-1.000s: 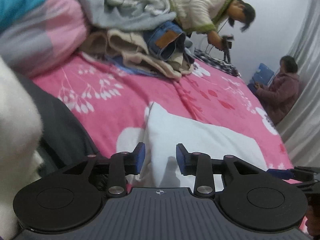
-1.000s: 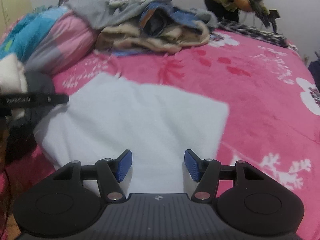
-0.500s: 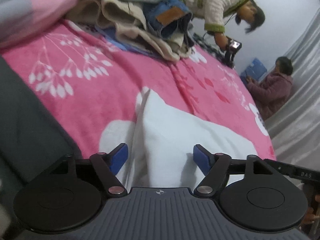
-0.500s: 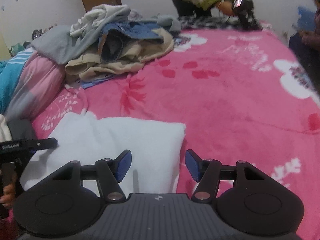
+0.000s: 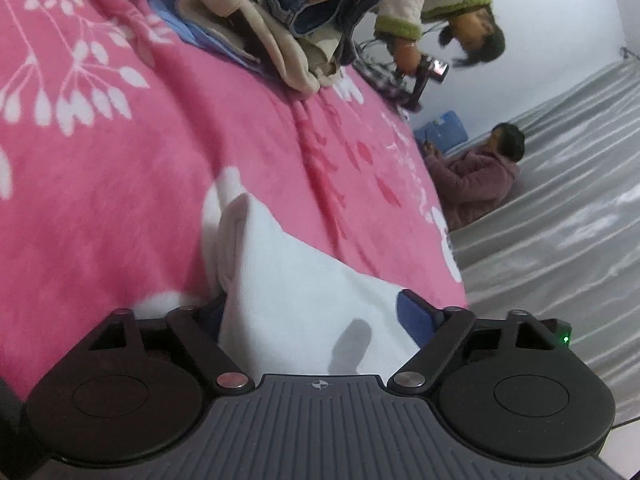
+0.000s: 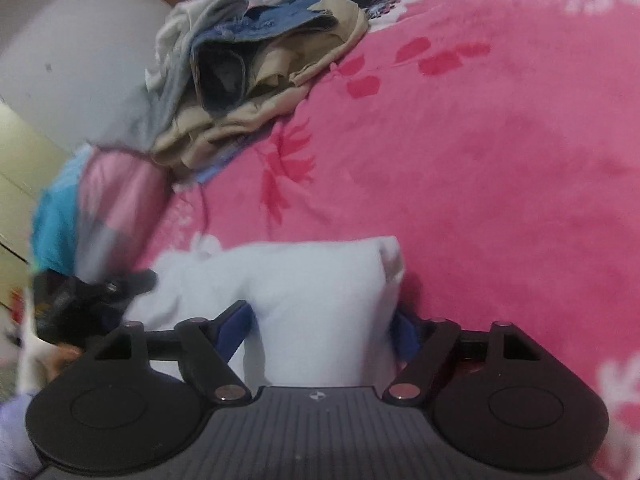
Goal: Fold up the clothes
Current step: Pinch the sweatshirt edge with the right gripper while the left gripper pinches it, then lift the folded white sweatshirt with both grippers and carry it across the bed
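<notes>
A folded white garment (image 5: 300, 280) lies on the pink flowered blanket (image 5: 140, 180). My left gripper (image 5: 316, 316) is low over its near end with jaws opening wide. The cloth lies between them and hides most of the left pad. In the right wrist view the same white garment (image 6: 304, 280) fills the gap of my right gripper (image 6: 320, 332), whose jaws are also opening, with a blue pad on each side of the fold. The other gripper (image 6: 80, 300) shows as a dark blur at the garment's left end.
A heap of jeans, beige and grey clothes (image 6: 260, 80) sits at the far side of the blanket (image 6: 480, 160). A pink and blue quilt (image 6: 100, 208) lies at the left. One person (image 5: 432, 0) bends over the bed's far end; another (image 5: 476, 184) sits by the grey curtain (image 5: 560, 220).
Both grippers came down close onto the white garment and their jaws widened. The garment now sits between each pair of fingers. Both views rolled.
</notes>
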A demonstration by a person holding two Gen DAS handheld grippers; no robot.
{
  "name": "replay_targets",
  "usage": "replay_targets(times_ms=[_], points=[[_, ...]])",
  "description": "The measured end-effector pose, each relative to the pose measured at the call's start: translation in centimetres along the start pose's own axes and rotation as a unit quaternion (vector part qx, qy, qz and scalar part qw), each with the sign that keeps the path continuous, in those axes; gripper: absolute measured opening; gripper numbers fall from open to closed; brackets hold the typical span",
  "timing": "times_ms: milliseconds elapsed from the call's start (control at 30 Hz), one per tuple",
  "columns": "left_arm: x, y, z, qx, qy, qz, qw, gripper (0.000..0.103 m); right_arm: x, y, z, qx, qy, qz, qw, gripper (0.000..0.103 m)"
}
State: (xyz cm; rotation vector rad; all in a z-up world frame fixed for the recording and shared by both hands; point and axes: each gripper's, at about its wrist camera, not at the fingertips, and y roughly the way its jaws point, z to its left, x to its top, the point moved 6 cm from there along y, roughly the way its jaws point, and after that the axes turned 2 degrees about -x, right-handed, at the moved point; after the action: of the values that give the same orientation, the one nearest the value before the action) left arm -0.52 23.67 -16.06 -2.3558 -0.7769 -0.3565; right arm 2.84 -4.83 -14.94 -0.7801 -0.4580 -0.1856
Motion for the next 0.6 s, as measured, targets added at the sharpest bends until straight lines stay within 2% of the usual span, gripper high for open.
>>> replay_targets(times_ms=[100,167,300,400,467,533,600], points=[[0.0,0.1,-0.1,0.012,0.009,0.013,0.9998,0.067,0.1,0.1,0.3,0.003,-0.013,0.000,1.000,0.073],[-0.1,-0.2,0.2,0.010,-0.007,0.015,0.9998,0.053,0.1,0.0,0.2,0.013,-0.012,0.003,1.000,0.072],[-0.8,-0.5,0.0,-0.006,-0.022,0.025,0.9994,0.049,0.0,-0.2,0.3,0.032,-0.005,0.009,0.999,0.069],[-1.4,-0.2,-0.8,0.013,0.005,0.035,0.9993,0.044,-0.3,-0.1,0.9,0.030,-0.009,0.011,0.999,0.067],[-1.4,-0.2,-0.8,0.025,0.001,0.029,0.9993,0.030,-0.4,0.1,1.1,0.023,-0.011,0.012,1.000,0.064],[-1.5,-0.6,-0.8,0.017,-0.015,0.022,0.9995,0.019,-0.3,0.0,1.2,0.019,-0.009,0.010,1.000,0.061],[-1.7,-1.0,-1.2,0.014,-0.016,0.014,0.9997,0.017,-0.4,-0.5,1.4,0.017,-0.012,0.004,1.000,0.057]])
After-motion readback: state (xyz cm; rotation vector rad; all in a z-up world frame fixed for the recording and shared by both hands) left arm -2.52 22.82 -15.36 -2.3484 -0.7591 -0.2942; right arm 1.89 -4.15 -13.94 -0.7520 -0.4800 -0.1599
